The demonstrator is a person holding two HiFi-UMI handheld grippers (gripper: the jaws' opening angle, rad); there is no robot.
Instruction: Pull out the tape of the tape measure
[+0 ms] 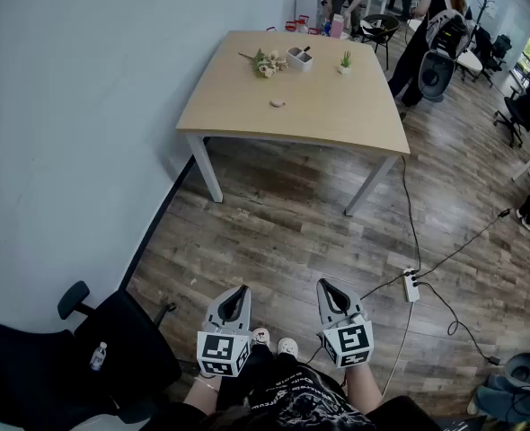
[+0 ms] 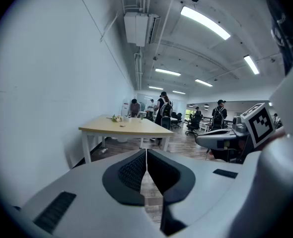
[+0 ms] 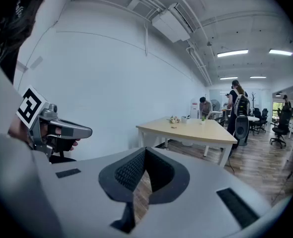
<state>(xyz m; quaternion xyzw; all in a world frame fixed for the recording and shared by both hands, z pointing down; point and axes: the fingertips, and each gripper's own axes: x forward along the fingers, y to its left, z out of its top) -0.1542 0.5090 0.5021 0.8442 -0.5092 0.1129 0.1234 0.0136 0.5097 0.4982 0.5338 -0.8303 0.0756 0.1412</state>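
Grey-bodied, the left gripper (image 1: 242, 291) and right gripper (image 1: 325, 286) are held side by side, nearest the person, over the wood floor (image 1: 283, 223). Both pairs of jaws are pressed together, with nothing between them. Far ahead a light wooden desk (image 1: 337, 106) is found. A small pale object (image 1: 278, 103) near its middle cannot be confirmed as the tape measure. Flowers (image 1: 266, 63) lie at the desk's far edge.

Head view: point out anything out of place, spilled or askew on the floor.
A white power strip lies loose on the wood floor in front of the table, its cables trailing across the walkway. Nothing looks spilled or damaged.
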